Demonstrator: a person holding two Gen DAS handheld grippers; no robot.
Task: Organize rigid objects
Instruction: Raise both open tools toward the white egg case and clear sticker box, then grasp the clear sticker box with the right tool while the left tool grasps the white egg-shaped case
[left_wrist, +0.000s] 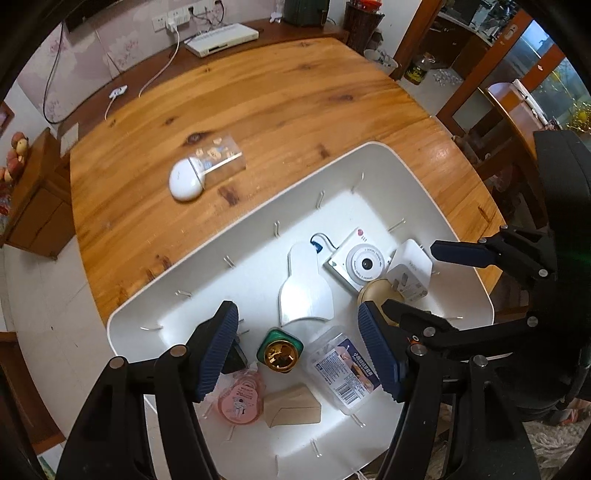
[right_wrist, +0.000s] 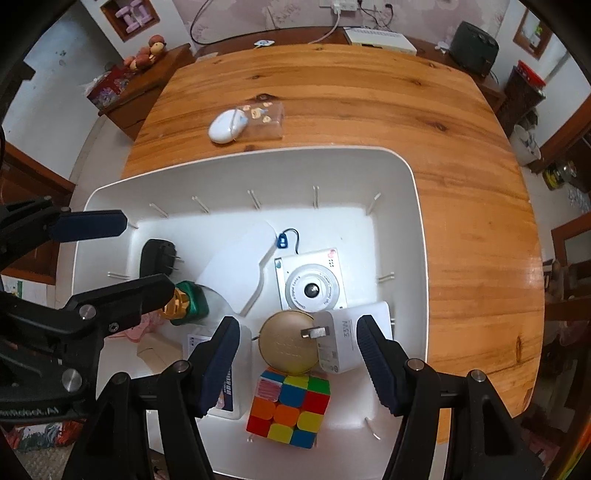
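Left gripper (left_wrist: 299, 349) stands with jaws apart, empty, above the green bottle with gold cap (left_wrist: 280, 352) in the white plastic bin (left_wrist: 373, 147), while right gripper (right_wrist: 295, 363) likewise gapes empty over the round gold tin (right_wrist: 284, 343) and multicoloured puzzle cube (right_wrist: 288, 410).

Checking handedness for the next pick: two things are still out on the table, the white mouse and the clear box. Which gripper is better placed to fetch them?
Probably left. The white mouse and clear box lie beyond the bin's left part, nearer the open, empty left gripper. The right gripper, also open, hangs over the right end.
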